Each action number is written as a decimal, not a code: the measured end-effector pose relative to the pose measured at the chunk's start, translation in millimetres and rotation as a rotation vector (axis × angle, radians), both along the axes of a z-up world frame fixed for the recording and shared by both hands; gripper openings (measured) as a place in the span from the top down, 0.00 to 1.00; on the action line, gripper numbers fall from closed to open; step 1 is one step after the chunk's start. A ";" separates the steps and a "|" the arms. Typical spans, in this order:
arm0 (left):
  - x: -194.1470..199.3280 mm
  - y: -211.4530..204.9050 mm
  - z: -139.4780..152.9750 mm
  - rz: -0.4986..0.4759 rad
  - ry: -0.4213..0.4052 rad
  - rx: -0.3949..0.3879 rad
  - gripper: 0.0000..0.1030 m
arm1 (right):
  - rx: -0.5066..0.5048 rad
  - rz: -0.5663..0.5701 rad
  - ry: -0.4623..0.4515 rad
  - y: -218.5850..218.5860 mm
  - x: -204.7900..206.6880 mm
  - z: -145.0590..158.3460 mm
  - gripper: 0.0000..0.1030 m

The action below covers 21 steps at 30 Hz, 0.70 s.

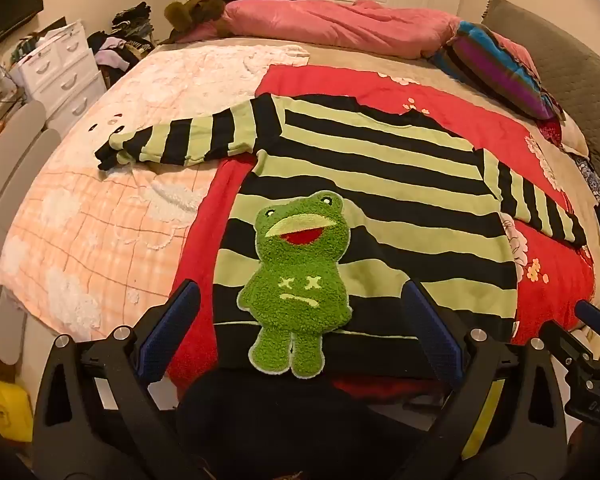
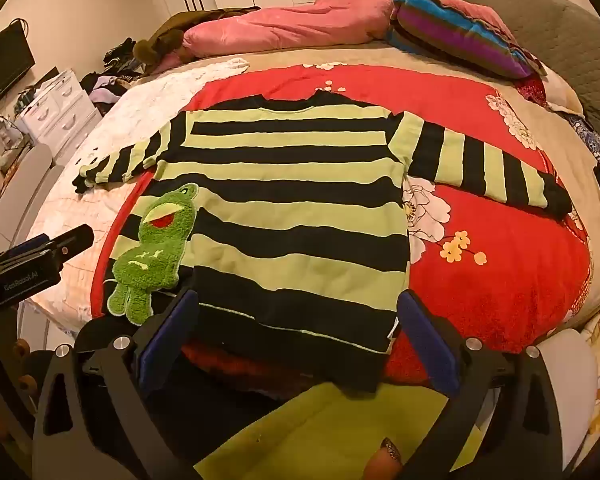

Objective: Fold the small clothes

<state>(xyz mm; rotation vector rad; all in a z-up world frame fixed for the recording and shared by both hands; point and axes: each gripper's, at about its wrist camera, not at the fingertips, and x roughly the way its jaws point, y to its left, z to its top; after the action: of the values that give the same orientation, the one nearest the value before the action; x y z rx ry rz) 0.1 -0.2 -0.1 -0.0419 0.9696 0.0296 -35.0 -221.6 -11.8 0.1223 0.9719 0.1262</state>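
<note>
A green-and-black striped sweater (image 2: 284,184) lies flat, sleeves spread, on the bed (image 2: 500,240). Both the left tool (image 1: 300,328) and right tool (image 2: 296,332) hover spread wide, released, above its hem.

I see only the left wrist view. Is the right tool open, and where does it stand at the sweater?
Observer: The right tool is open; the sweater's bottom hem lies between its fingers, not pinched.
Operator: Is the frog patch between them too?
Observer: No. The frog patch lies outside them, towards the picture's left.
Operator: Is anything under the tool?
Observer: A fingertip with a patterned nail shows at the bottom edge.
</note>
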 end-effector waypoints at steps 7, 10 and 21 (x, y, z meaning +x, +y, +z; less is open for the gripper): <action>7.7 1.0 3.1 -0.006 0.011 0.000 0.09 | 0.006 0.004 0.012 -5.3 -0.4 -2.6 0.04; 3.1 -4.3 3.0 -0.012 -0.001 0.007 0.09 | -0.016 0.003 0.007 3.9 -0.5 -0.6 0.04; -2.2 -6.5 1.6 -0.017 -0.012 0.016 0.09 | -0.017 0.004 0.007 2.0 1.2 0.5 0.04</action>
<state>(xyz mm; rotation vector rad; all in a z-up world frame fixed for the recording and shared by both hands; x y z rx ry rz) -2.1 -6.7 1.5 -0.0192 0.9573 0.0213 -33.8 -219.6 -11.3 0.1055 0.9800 0.1215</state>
